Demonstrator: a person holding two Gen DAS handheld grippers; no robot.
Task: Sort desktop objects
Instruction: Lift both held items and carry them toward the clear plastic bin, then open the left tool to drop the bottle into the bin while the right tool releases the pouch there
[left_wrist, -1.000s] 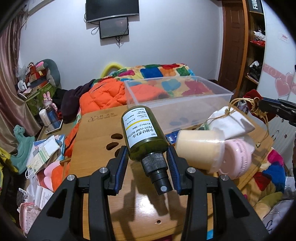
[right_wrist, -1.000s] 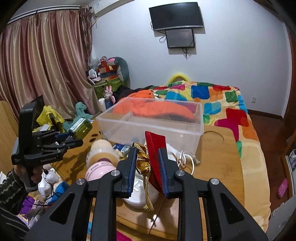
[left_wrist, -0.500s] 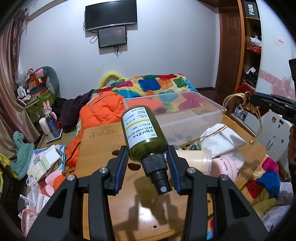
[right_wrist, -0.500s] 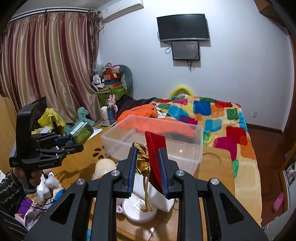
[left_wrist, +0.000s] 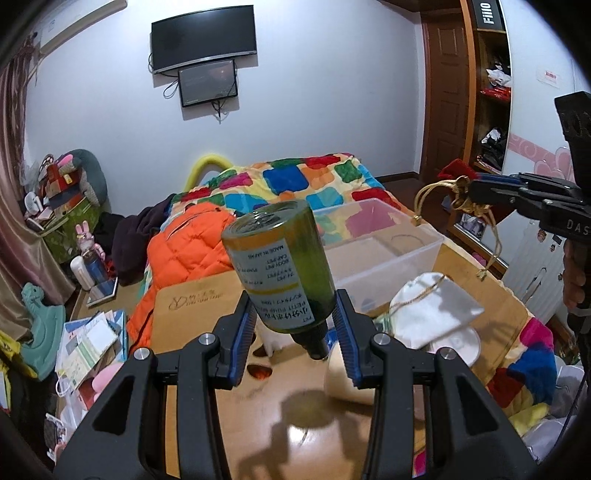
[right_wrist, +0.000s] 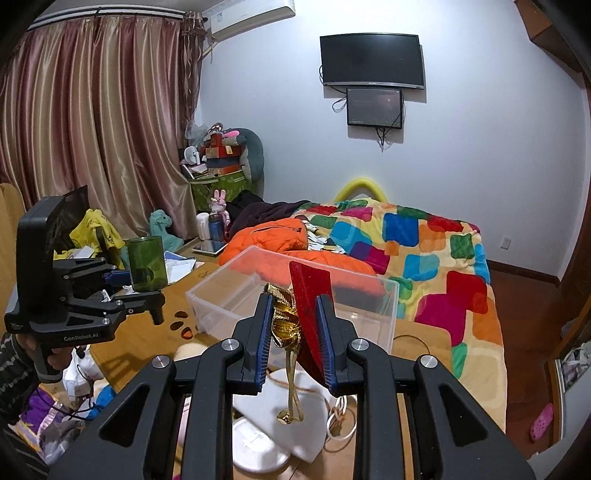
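My left gripper (left_wrist: 295, 325) is shut on a green pump bottle (left_wrist: 280, 262), held base-up with its black nozzle pointing down, high above the wooden table (left_wrist: 195, 299). The bottle also shows in the right wrist view (right_wrist: 146, 264). My right gripper (right_wrist: 293, 339) is shut on a red pouch with gold drawstring (right_wrist: 306, 295), held above the table in front of the clear plastic box (right_wrist: 384, 306). The pouch also shows in the left wrist view (left_wrist: 456, 184), and so does the box (left_wrist: 391, 251).
A white cloth pouch (left_wrist: 436, 310), a white round case (left_wrist: 461, 343) and a cream cylinder (left_wrist: 343, 376) lie on the table in front of the box. A bed with a colourful quilt (right_wrist: 424, 240) and an orange jacket (left_wrist: 184, 247) lie behind. Clutter fills the floor at left.
Both grippers have risen with their loads. The bottle has tipped from lying nozzle-toward-camera to standing base-up. The table items have dropped lower in view.
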